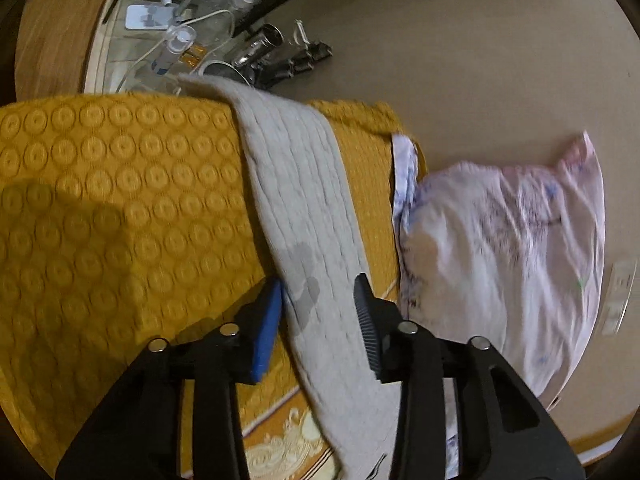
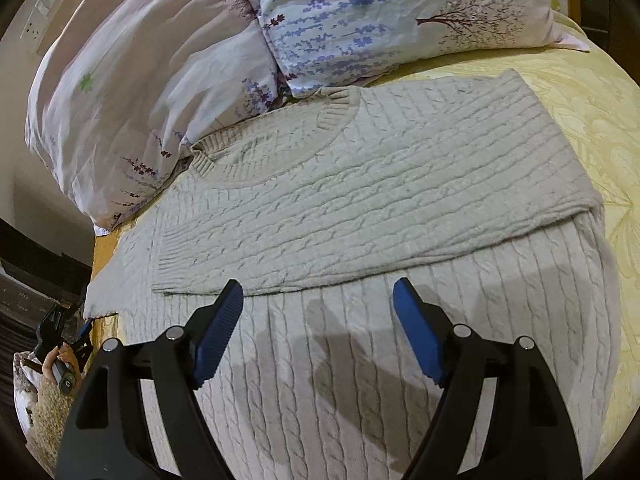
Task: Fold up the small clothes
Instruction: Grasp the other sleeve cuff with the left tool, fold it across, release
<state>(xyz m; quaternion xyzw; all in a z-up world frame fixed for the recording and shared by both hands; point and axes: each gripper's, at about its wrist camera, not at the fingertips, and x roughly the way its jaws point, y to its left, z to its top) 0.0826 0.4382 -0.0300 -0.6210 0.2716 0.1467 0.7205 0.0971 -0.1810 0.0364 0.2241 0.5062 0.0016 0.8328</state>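
Left claw (image 1: 320, 292): released, pads apart on either side of a grey knitted sleeve (image 1: 296, 208) without pressing it; sleeve trails over the edge of the bed, likely next to be gathered and laid across the body. Seen small at the lower left of the right view too, gripped by a hand (image 2: 60, 360).

Right claw (image 2: 318, 296): released, wide, empty, hovering over the lower body of the sweater (image 2: 360, 208); probably waiting to pin or take the hem.

Sweater: cable-knit, pale grey, flat on the bed, neck towards the pillows, one sleeve already folded across the chest (the other hangs off the side). Fold judged partly done.

Bed (image 2: 580, 92): pale yellow patterned cover on top; mustard bedspread (image 1: 120, 200) with circle pattern on the side.

Pillows: one pink-white (image 2: 120, 92), one blue floral with a tree print (image 2: 400, 12), both touching the sweater's collar end.

Room: beige wall (image 1: 460, 40), socket plate (image 2: 40, 16), and a cluttered glass-topped stand (image 1: 168, 28) with cables and bottles beyond the bed.
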